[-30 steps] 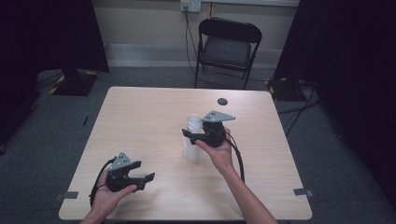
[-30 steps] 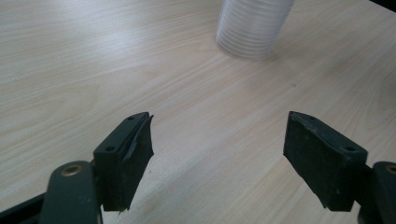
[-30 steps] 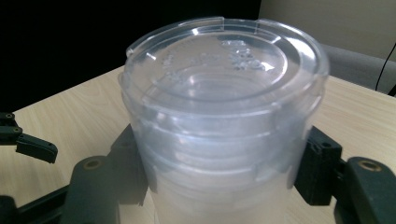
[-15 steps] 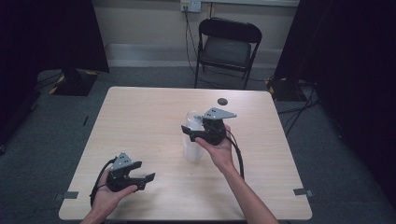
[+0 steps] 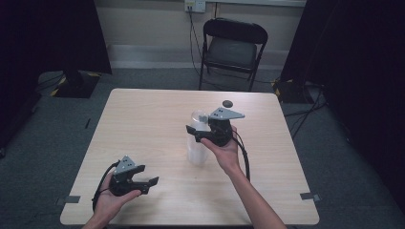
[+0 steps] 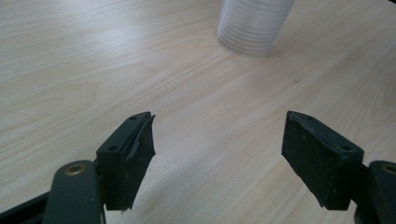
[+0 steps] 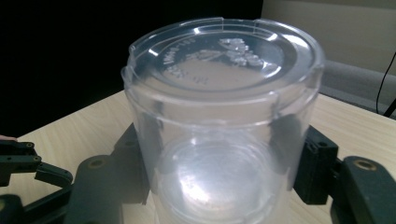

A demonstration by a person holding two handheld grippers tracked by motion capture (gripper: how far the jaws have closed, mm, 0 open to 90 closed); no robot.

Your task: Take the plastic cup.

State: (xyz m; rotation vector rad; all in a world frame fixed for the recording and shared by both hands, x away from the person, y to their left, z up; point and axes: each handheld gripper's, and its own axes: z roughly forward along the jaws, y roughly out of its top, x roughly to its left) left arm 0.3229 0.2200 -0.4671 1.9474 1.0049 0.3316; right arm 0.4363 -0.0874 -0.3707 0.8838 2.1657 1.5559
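A clear plastic container [image 5: 197,153] with ribbed sides stands upright in the middle of the table, and a clear lid [image 7: 224,60] sits on top of it. My right gripper [image 5: 196,133] reaches in from the right at the container's upper part. Its jaws have just been closing with the container [image 7: 219,140] between them, and both pads now rest against its walls. My left gripper [image 5: 149,176] lies in the hand near the table's front left, open wide with nothing between its jaws. From the left gripper [image 6: 217,154], the container's base [image 6: 254,25] stands farther off.
A small dark round object [image 5: 228,103] lies on the wooden table [image 5: 143,119] behind the container. A black folding chair [image 5: 232,47] stands beyond the far edge. Dark curtains hang at both sides.
The right gripper's jaws have drawn in around the container's upper part. The left hand and the container have stayed in place.
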